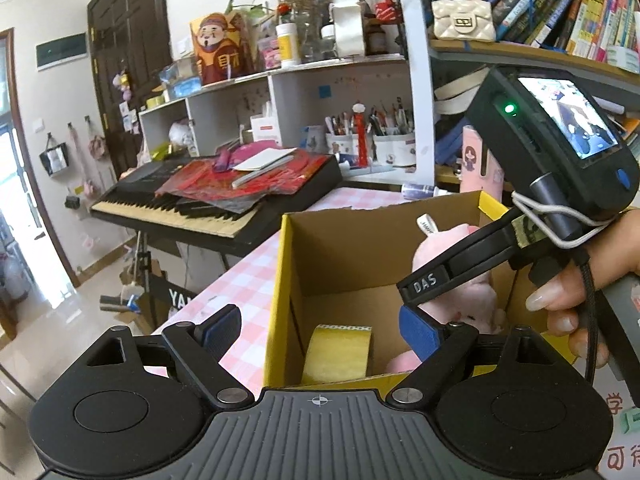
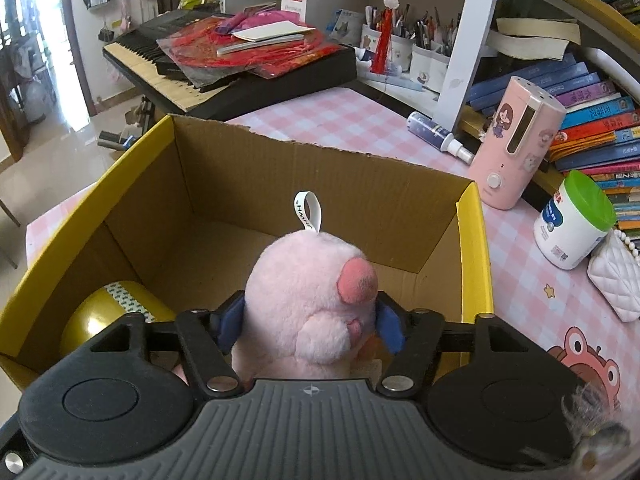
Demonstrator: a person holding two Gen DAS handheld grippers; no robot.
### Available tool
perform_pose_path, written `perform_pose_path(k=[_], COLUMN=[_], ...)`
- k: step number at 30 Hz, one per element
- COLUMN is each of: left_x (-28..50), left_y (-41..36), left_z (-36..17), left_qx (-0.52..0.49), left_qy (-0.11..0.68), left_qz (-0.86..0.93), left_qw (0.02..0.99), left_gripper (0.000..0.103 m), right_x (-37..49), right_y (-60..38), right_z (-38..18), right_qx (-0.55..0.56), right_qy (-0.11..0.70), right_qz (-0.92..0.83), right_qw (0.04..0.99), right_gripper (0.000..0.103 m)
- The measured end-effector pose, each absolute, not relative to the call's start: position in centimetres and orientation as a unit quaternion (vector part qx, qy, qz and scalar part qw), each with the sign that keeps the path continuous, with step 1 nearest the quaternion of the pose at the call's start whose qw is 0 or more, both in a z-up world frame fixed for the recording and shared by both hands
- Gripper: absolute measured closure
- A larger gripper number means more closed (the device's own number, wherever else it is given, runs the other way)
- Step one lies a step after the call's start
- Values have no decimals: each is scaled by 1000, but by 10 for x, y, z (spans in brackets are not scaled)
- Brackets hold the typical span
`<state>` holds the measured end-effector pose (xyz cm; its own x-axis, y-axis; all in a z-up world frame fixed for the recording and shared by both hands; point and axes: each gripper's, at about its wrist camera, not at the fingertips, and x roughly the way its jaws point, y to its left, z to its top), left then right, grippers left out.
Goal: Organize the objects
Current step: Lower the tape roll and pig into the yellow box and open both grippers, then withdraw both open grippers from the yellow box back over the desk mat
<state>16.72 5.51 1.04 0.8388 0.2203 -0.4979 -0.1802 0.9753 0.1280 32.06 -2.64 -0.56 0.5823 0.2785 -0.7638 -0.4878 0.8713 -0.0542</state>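
**Plush pig lowered into the cardboard box**

The right gripper (image 2: 308,326) reached over the near rim of the yellow-edged, open brown cardboard box (image 2: 320,184), with the fluffy pink plush pig (image 2: 308,300) between its blue-padded fingers (image 2: 386,326). The pads lay against the toy's sides; whether they still squeezed it could not be told. A white ribbon loop (image 2: 309,210) stood up from the toy's head.

The left gripper (image 1: 320,332) hung at the box's near wall with its tongs spread wide and nothing between them. One blue pad (image 1: 420,332) sat over the box, the other outside it.

On the box floor, in the near left corner, lay a shiny gold roll of tape (image 1: 338,352) on its side, beside the pig.

The box stood on a pink-and-white checked tablecloth (image 2: 352,120). Farther right on it were a pale pink cylindrical appliance with a cartoon girl (image 2: 516,144), a white jar with a green lid (image 2: 572,220) and a fallen blue spray bottle (image 2: 438,134). Beyond the table sat a black electronic keyboard (image 2: 224,80), piled with red papers.
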Motion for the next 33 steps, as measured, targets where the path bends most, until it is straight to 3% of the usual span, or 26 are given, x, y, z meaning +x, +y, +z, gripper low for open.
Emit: perform_pose_path(k=[4,10,20,33], left_x=[162,153,136,89], left_y=[60,65,78,90], left_z=[15,22,24,19], left_qx=[26,14,-5,-7], left_qy=[255,239,231,239], left_qz=[109,115,142,140], left_qw=[960,964,962,961], left_gripper=[12,11,8,8], right_x=[314,294,242,155], right_y=[-29,-34,-53,-67], right_z=[5,29,64,63], right_qx=[-119,-100,-59,-65], right_qy=[388,353,279,207], right_qz=[220,220,167,81], right_qw=[887,904,944,973], right_gripper=[27,21,19,19])
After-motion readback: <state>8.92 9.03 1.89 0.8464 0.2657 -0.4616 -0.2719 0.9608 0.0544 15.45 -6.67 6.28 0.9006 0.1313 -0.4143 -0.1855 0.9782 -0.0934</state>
